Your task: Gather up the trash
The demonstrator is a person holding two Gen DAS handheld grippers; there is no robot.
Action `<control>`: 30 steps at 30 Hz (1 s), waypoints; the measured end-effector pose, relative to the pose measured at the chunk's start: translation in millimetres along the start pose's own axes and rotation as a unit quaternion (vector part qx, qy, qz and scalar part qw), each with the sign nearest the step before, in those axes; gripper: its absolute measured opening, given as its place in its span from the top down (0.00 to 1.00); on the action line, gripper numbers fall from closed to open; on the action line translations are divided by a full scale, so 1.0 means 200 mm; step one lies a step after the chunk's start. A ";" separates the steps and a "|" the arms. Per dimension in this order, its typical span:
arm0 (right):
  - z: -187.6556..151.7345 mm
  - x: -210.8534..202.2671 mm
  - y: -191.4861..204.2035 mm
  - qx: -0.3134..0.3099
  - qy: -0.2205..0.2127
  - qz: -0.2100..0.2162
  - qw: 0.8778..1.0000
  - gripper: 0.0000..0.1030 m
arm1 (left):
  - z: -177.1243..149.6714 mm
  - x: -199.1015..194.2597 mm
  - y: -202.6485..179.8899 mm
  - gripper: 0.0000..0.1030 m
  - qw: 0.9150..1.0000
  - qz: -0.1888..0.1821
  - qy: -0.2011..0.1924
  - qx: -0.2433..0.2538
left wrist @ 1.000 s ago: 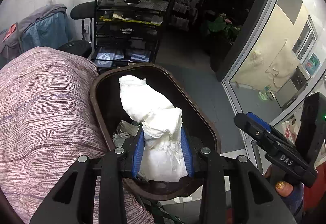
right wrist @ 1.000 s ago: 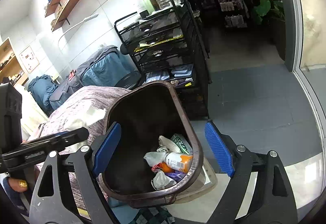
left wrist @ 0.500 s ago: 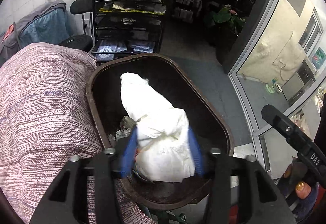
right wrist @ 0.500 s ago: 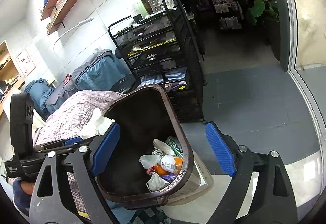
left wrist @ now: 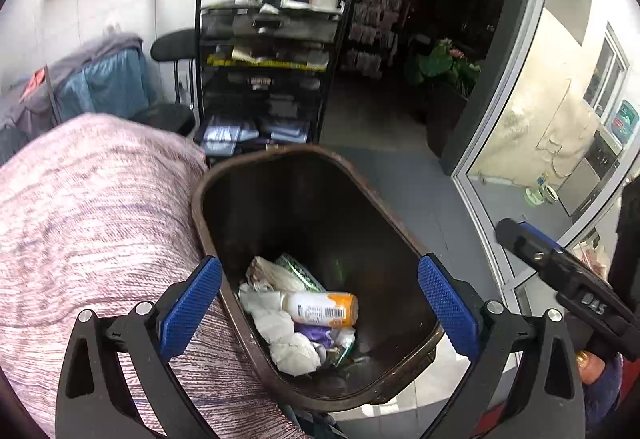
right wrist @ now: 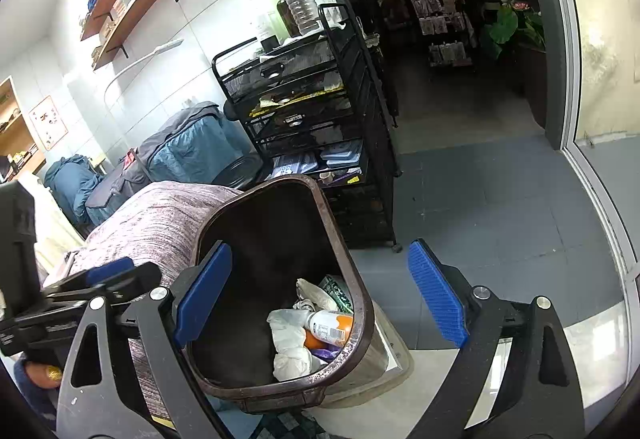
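A dark brown trash bin (left wrist: 404,235) stands open beside a couch arm; it also shows in the right wrist view (right wrist: 360,319). Inside lie crumpled white paper (left wrist: 290,347), a white and orange bottle (left wrist: 322,309) and a green wrapper (left wrist: 298,271). The paper (right wrist: 290,353) and bottle (right wrist: 330,327) show in the right wrist view too. My left gripper (left wrist: 320,309) is open and empty over the bin's mouth. My right gripper (right wrist: 320,309) is open and empty, just right of the bin; it shows at the right of the left wrist view (left wrist: 560,271).
A pinkish woven couch arm (left wrist: 88,239) presses against the bin's left side. A black wire cart (right wrist: 320,127) with bottles on top stands behind the bin. Grey tiled floor (right wrist: 480,207) lies to the right, with a glass door frame (right wrist: 600,199) beyond.
My left gripper has opened and the white crumpled paper it held has dropped into the bin. The right gripper has stayed open beside the bin.
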State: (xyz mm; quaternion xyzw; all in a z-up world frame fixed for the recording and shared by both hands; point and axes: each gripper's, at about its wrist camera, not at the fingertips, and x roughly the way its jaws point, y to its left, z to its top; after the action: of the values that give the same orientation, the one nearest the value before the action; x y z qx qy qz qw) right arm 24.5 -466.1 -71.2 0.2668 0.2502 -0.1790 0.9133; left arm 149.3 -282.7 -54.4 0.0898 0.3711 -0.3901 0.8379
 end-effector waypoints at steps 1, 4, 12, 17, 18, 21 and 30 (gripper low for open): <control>0.00 0.00 0.00 -0.001 0.000 -0.001 1.000 0.14 | 0.00 -0.01 -0.01 0.06 1.000 -0.002 -0.004 0.004; 0.00 0.01 0.01 -0.002 0.002 -0.001 1.000 0.14 | 0.02 -0.02 -0.01 0.06 1.000 -0.006 -0.007 0.008; 0.00 -0.02 0.04 -0.006 -0.003 0.001 1.000 0.13 | 0.02 -0.09 0.00 0.06 1.000 -0.008 -0.018 0.002; 0.00 -0.07 0.10 -0.021 -0.019 0.008 1.000 0.13 | -0.03 -0.24 0.03 0.06 0.999 0.011 -0.051 -0.001; -0.01 -0.08 0.12 -0.028 -0.026 0.009 0.999 0.13 | -0.05 -0.28 0.05 0.06 0.998 0.023 -0.062 -0.002; -0.01 -0.13 0.18 -0.049 -0.053 0.015 0.997 0.12 | -0.09 -0.42 0.10 0.06 0.993 0.056 -0.104 -0.010; -0.13 -0.32 0.49 -0.137 -0.154 0.018 0.978 0.06 | -0.27 -0.76 0.30 0.06 0.972 0.142 -0.178 -0.062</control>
State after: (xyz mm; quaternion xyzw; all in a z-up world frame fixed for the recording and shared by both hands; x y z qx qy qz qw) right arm 8.3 -360.5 -14.6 0.1133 0.1240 -0.1654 0.9718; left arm 98.9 -128.8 5.2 0.0186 0.2234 -0.2528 0.9412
